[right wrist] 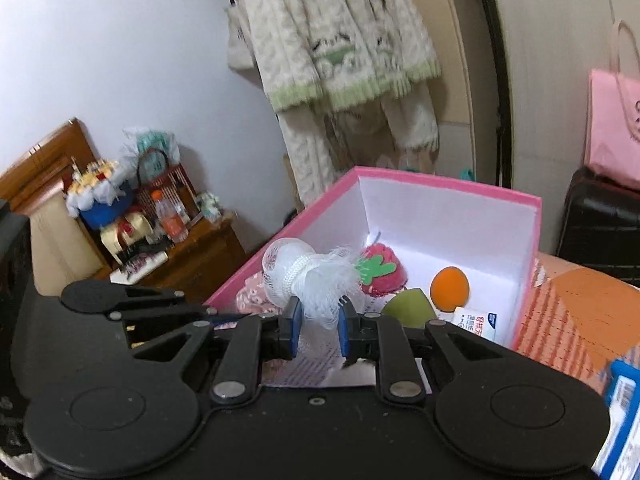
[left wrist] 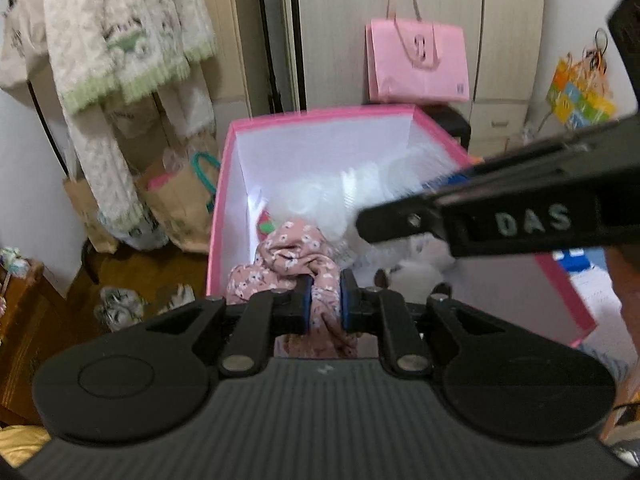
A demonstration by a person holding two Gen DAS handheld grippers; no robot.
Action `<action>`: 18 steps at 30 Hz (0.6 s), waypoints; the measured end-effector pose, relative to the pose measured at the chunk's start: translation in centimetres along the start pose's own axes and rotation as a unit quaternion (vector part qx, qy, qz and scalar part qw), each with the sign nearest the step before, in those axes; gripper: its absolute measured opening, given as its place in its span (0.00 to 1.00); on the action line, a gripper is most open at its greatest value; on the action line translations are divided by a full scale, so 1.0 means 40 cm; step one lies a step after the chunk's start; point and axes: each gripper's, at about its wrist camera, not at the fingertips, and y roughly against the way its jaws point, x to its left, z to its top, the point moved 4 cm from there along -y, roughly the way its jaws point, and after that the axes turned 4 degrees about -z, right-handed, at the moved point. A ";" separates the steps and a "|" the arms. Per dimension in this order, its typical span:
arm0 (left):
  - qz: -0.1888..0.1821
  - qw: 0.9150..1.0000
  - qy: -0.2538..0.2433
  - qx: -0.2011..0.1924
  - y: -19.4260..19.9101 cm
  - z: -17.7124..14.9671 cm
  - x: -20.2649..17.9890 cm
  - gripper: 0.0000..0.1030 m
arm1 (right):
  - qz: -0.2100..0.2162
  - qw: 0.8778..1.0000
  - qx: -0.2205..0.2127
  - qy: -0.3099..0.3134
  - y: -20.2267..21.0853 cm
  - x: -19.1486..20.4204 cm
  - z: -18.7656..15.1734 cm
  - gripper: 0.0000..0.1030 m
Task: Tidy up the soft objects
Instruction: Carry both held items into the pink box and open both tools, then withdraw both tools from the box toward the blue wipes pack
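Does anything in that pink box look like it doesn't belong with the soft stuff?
Mostly no. The box holds soft things: a strawberry puff, an orange sponge and a green one. The odd item is a small printed packet at the near edge, which looks like packaging rather than a soft object.

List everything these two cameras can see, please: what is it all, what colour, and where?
Storage box: one, pink outside, white inside, centre.
Floral cloth: one, pink, held over the box's near edge.
Mesh puff: one, white, held over the box.
Strawberry toy: one, red with green leaf, inside the box.
Sponges: two, orange and green, inside the box.
Knitted garment: one, cream with green trim, hanging on the wall.
Paper bag: one, pink, behind the box.
Wooden cabinet: one, brown, left, cluttered.
Left gripper: black, blue pads, shut on the cloth.
Right gripper: black, blue pads, shut on the puff.
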 end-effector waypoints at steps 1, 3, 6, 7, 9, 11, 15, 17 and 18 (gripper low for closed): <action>-0.004 1.000 -0.003 0.011 -0.007 -0.004 0.000 0.13 | 0.003 1.000 0.013 0.001 -0.018 -0.001 -0.001 0.25; -0.011 1.000 -0.010 0.021 -0.014 -0.011 -0.003 0.13 | 0.005 1.000 0.028 -0.009 -0.041 -0.007 -0.006 0.29; -0.015 0.999 -0.015 0.026 -0.013 -0.017 -0.009 0.14 | 0.010 0.999 0.040 -0.012 -0.051 -0.006 -0.019 0.36; -0.011 0.999 -0.022 0.026 -0.011 -0.019 -0.013 0.18 | 0.009 0.999 0.041 -0.010 -0.053 -0.006 -0.019 0.40; -0.008 0.999 -0.027 0.025 -0.003 -0.023 -0.018 0.30 | 0.004 0.999 0.037 -0.007 -0.045 -0.004 -0.020 0.49; -0.014 0.999 -0.026 0.020 0.007 -0.023 -0.019 0.45 | 0.002 0.999 0.039 -0.002 -0.033 -0.005 -0.024 0.52; -0.017 0.999 -0.028 0.015 0.039 -0.028 -0.030 0.53 | -0.013 0.999 0.026 0.017 0.025 -0.004 -0.034 0.63; -0.023 0.999 -0.024 0.017 0.055 -0.030 -0.035 0.59 | -0.024 0.999 0.014 0.028 0.069 -0.004 -0.043 0.63; -0.025 0.999 -0.020 0.019 0.066 -0.034 -0.037 0.60 | -0.029 0.999 0.009 0.031 0.092 -0.004 -0.048 0.63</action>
